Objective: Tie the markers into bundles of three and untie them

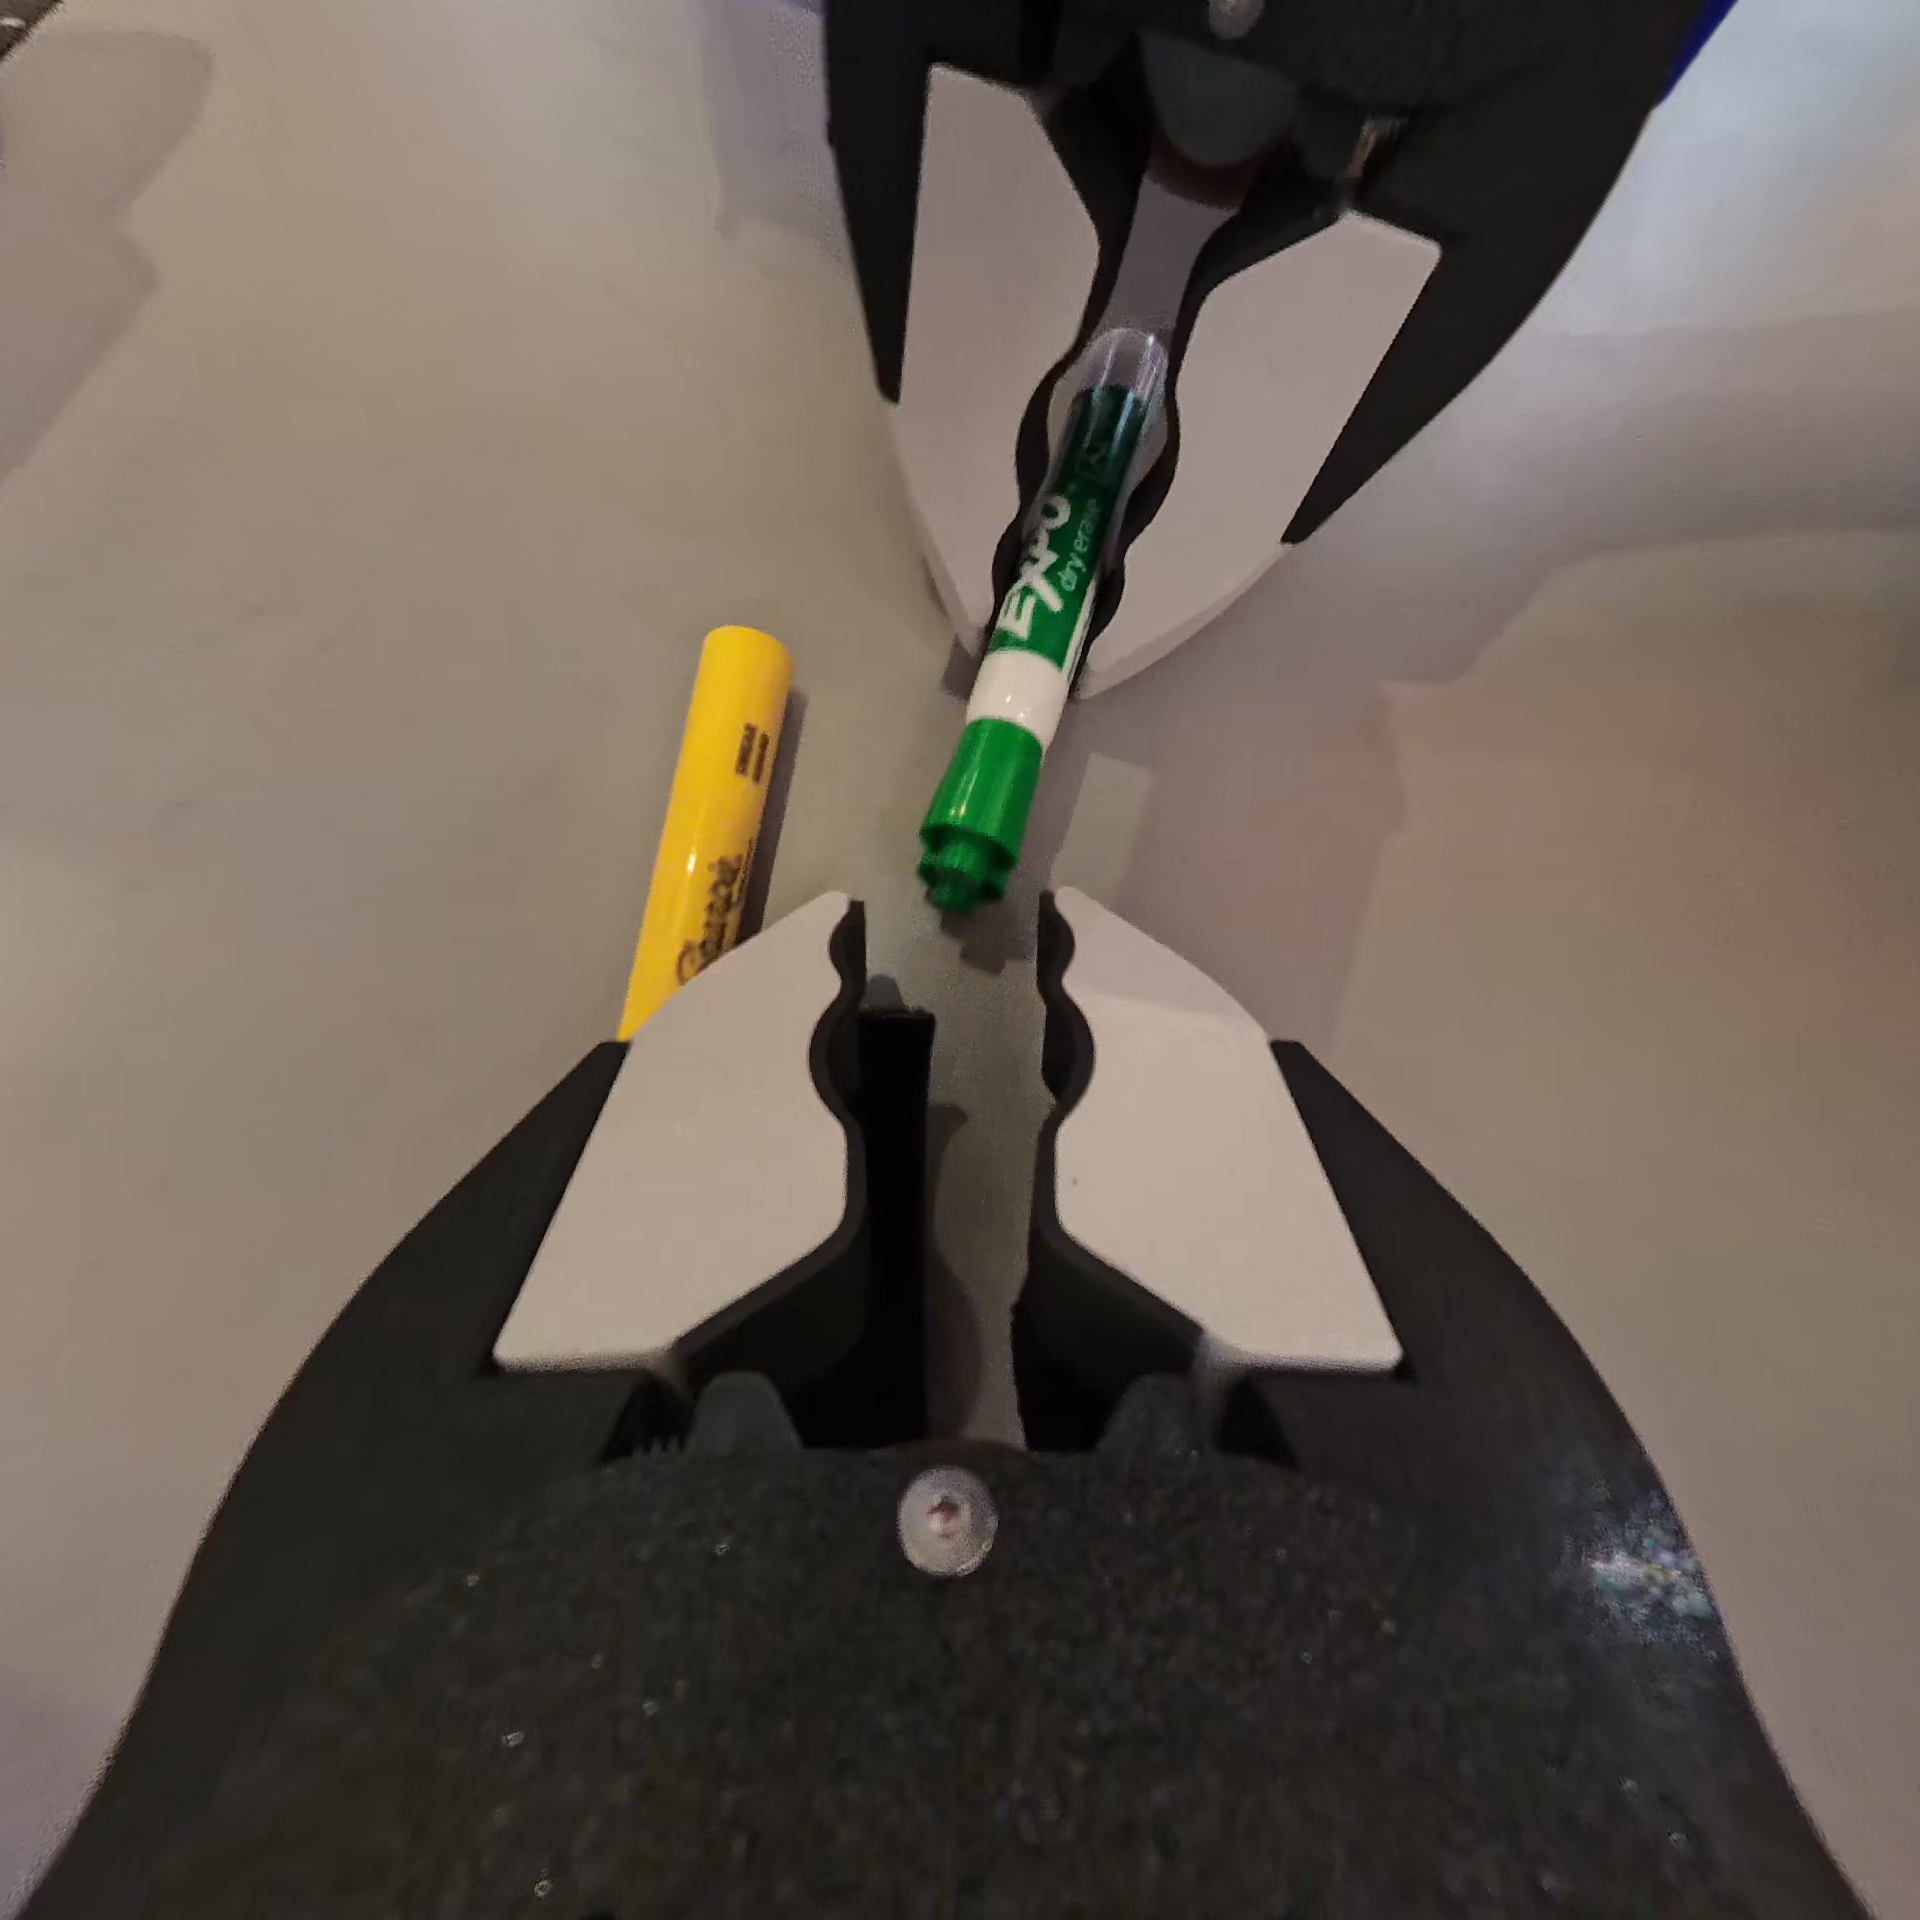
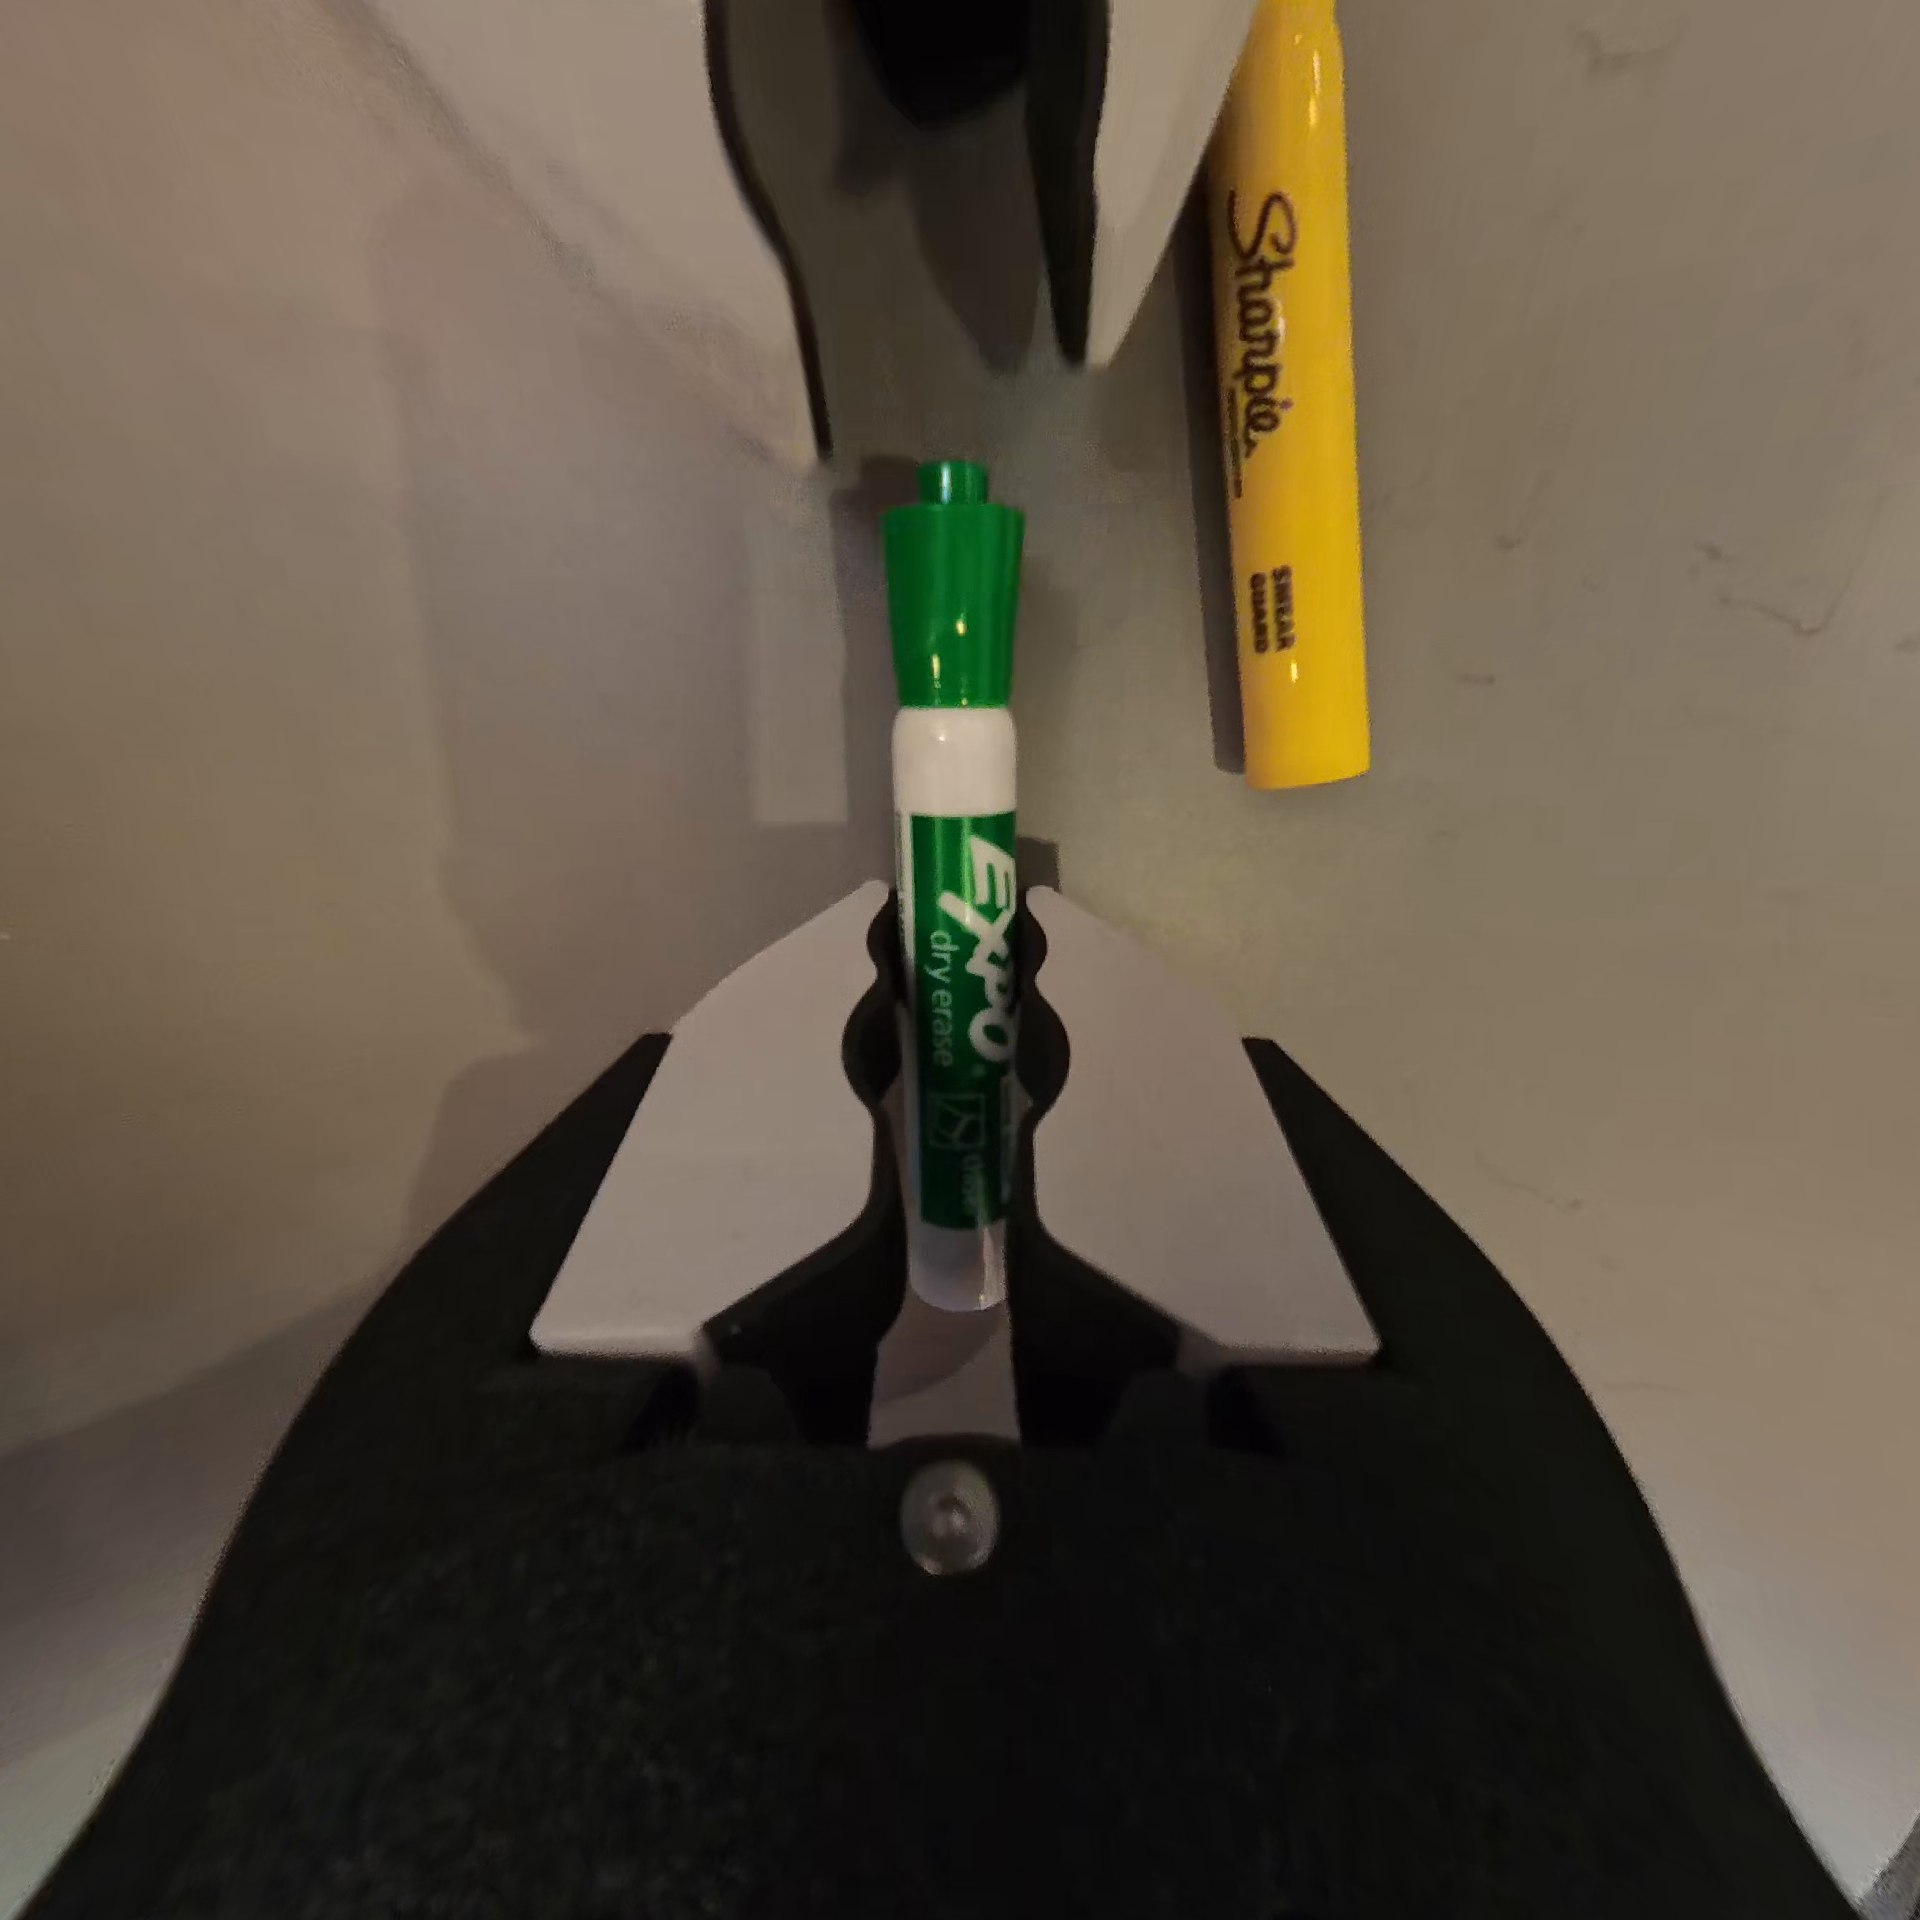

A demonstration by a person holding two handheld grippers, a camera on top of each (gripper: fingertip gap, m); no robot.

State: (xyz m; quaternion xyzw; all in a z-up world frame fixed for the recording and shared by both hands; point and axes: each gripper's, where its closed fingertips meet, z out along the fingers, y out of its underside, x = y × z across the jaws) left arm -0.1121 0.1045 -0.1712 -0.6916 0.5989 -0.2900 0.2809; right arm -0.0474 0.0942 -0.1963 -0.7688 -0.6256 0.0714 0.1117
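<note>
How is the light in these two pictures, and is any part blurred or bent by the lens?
Left wrist view: dim, soft shadows on the table; green marker sharp; edges curved. Right wrist view: darker; glare on the yellow marker; left gripper blurred.

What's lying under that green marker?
Only bare grey tabletop shows beneath the green-capped white marker, clamped in the right hand-held gripper. Its fingers hide the surface below the marker's rear end.

Right gripper (image 2: 951, 914) clamping green marker (image 2: 956, 790), yellow marker (image 2: 1294, 416) lying beside
</note>
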